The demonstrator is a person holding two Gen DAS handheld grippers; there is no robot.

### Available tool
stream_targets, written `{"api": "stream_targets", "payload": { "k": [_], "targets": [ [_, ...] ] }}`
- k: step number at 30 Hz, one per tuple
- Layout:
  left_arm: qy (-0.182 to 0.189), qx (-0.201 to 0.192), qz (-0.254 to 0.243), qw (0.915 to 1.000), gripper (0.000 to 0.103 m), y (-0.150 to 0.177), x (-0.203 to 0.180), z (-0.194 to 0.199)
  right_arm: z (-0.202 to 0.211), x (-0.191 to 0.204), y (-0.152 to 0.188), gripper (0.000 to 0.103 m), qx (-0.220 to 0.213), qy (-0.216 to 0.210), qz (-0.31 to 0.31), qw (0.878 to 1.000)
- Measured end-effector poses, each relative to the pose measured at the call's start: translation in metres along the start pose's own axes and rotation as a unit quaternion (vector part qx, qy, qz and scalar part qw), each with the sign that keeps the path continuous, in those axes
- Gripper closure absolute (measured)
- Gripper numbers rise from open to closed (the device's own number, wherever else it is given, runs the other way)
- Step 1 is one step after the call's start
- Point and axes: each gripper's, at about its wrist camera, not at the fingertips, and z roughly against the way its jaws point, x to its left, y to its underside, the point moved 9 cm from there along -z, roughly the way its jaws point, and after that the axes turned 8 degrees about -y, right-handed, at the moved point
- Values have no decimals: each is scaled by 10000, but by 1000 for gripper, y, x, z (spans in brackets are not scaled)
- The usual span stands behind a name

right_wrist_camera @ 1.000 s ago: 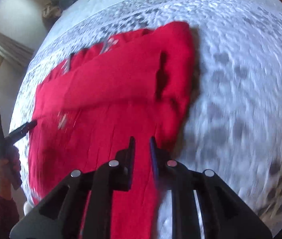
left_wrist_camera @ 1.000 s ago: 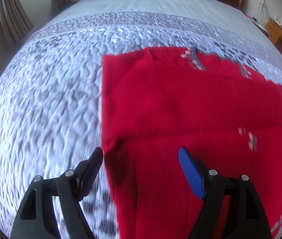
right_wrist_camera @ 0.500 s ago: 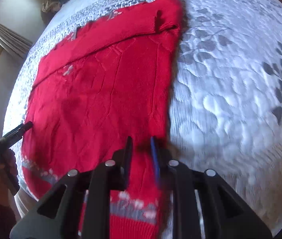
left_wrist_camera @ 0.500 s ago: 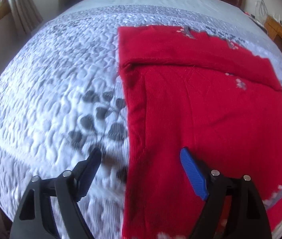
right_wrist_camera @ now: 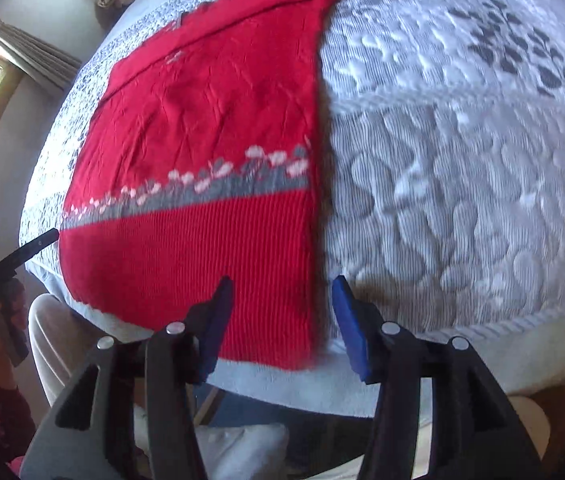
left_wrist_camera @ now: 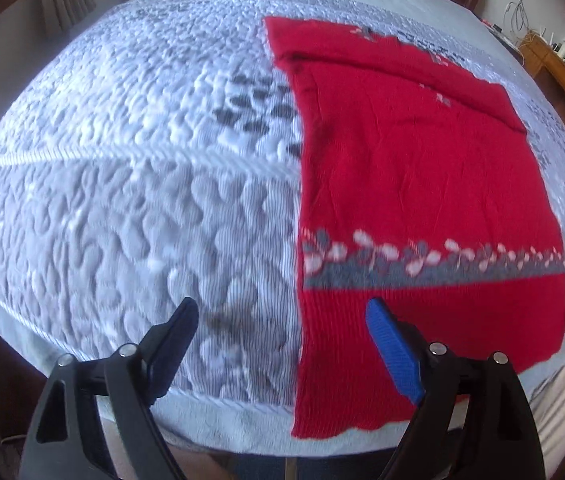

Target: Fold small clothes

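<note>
Left wrist view: my left tongs [left_wrist_camera: 282,330] are standing spread wide and pinching nothing, having just been opening a little further, one tip hovering over the quilt [left_wrist_camera: 130,184], the blue one at three o'clock over the red sweater [left_wrist_camera: 414,168]. My right tongs [right_wrist_camera: 282,312] have just been opening too and are gaping empty above the sweater's right edge. The sweater [right_wrist_camera: 202,128] is lying flat, stretching toward twelve o'clock, its ribbed hem reaching the quilt's near edge.
</note>
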Motion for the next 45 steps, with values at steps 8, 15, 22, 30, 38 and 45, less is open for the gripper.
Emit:
{"api": "stream_targets", "payload": {
  "k": [8,15,22,30,38,45],
  "targets": [
    [53,135,-207,9997,17,16,-14,-6,-11,-3,4,51,43,-125,-170,9998],
    [427,236,-234,9985,21,22,-28,-4,-12,1,8,66,99,-580,-299,9978],
    [574,270,-345,9974,44,26,-36,-4,-11,-2,8,76,136,-572,-395,9975],
    [887,325,-122,9955,87,34,-27,0,-14,-4,19,83,303,-565,-317,9974],
    [1405,288,261,9893,96,26,-22,16,9,18,8,96,-34,-960,-277,9950],
    [1544,-33,332,9875,96,-26,-19,40,43,26,-41,97,-342,-1440,-360,9883]
  ]
}}
